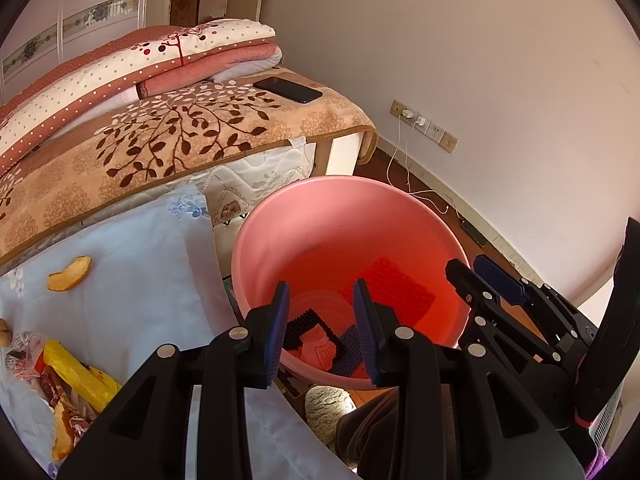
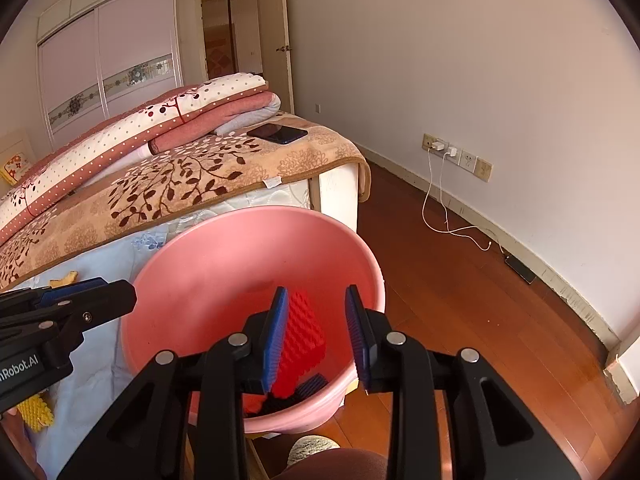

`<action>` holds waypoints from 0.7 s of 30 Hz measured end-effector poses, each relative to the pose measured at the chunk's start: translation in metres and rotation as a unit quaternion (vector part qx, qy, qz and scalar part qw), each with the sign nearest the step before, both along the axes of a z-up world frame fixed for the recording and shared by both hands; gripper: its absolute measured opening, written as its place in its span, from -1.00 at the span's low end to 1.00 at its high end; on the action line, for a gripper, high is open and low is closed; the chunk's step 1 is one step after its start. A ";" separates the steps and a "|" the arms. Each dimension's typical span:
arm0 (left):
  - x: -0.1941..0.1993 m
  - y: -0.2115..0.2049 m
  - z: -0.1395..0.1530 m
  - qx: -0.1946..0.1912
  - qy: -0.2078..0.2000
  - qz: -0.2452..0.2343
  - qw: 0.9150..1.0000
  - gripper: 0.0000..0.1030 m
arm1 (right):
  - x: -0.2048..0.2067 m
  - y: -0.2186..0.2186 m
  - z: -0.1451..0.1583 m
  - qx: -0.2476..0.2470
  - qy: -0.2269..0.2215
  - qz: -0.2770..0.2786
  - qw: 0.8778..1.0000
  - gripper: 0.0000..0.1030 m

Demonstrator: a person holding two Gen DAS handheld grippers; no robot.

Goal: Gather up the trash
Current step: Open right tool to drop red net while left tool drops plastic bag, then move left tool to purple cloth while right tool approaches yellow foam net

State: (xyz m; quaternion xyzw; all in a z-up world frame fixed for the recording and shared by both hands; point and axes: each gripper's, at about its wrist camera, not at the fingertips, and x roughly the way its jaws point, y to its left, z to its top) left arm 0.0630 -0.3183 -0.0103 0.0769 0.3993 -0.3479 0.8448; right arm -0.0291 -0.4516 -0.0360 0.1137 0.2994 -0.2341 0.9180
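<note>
Left view only: orange peel [image 1: 69, 273] and yellow bag [image 1: 80, 376], left of left gripper [image 1: 322, 328], jaws apart, empty.
Right view: right gripper [image 2: 316, 334], jaws apart, over smooth pink basin [image 2: 224, 248]; ridged red foam [image 2: 302, 344] beside left pad, grip unclear.

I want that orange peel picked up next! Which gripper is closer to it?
Left. The left gripper hangs over the pink basin's near rim, next to the cloth holding the orange peel; the right gripper is farther right.
</note>
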 end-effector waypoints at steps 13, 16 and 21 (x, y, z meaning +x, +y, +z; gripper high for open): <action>-0.010 0.025 0.014 -0.013 -0.011 0.012 1.000 -0.36 | -0.008 0.016 0.017 -0.026 -0.012 0.000 1.000 -0.14; -0.013 0.034 0.017 -0.017 -0.014 0.018 1.000 -0.36 | -0.011 0.021 0.022 -0.030 -0.014 0.003 0.999 -0.14; -0.019 0.057 0.023 -0.021 -0.024 0.038 0.999 -0.36 | -0.016 0.031 0.029 -0.033 -0.021 0.013 0.999 -0.14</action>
